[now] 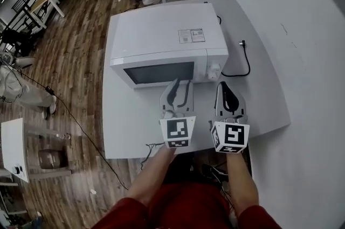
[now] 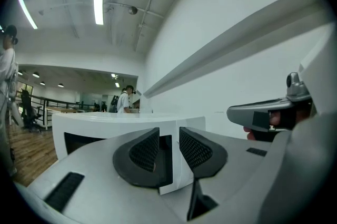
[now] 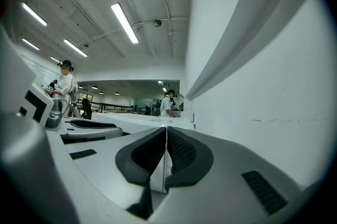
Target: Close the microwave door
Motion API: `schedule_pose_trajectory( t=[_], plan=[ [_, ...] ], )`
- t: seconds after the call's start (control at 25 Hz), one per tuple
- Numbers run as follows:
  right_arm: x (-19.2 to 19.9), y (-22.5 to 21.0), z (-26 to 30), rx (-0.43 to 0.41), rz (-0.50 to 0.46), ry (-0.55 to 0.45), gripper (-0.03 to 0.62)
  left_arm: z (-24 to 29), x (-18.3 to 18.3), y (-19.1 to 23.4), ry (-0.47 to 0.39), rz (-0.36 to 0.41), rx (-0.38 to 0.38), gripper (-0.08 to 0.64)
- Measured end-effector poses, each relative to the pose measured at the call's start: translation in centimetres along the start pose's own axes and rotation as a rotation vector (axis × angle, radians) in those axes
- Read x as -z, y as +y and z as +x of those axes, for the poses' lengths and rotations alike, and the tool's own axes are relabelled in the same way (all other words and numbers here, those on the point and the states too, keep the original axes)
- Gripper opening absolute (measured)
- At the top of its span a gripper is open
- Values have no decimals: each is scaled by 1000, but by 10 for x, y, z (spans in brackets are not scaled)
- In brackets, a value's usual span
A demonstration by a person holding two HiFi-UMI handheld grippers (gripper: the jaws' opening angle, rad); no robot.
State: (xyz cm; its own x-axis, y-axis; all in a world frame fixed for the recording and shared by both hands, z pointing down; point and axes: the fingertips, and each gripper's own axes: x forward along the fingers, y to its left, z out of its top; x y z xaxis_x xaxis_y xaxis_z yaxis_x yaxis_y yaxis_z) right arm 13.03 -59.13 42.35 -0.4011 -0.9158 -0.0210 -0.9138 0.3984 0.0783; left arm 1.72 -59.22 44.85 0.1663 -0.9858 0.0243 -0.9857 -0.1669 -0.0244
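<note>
On the white worktop [image 1: 129,133] the microwave [image 1: 161,39] sits with its door [image 1: 159,73] apparently flush shut, so both claws hang just clear of it, empty, probably unneeded: left claw [image 2: 168,138] narrowly parted, right claw [image 3: 166,136] pinched together.

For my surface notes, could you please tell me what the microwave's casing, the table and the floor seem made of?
Microwave casing: smooth matte white, probably painted sheet metal or plastic.
Table: flat plain white, likely laminate.
Floor: brown planks with visible grain and slight sheen, wood or wood-look.
</note>
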Motion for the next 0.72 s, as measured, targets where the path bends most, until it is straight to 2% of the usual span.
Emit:
schedule_pose_trajectory(
  t=[0.36, 0.72],
  plan=[
    [-34, 40, -24, -71, 15, -25, 28, -62, -38, 25, -28, 0, -52, 135],
    [-62, 72, -24, -119, 33, -59, 28, -100, -71, 64, -75, 1, -119, 116]
  ],
)
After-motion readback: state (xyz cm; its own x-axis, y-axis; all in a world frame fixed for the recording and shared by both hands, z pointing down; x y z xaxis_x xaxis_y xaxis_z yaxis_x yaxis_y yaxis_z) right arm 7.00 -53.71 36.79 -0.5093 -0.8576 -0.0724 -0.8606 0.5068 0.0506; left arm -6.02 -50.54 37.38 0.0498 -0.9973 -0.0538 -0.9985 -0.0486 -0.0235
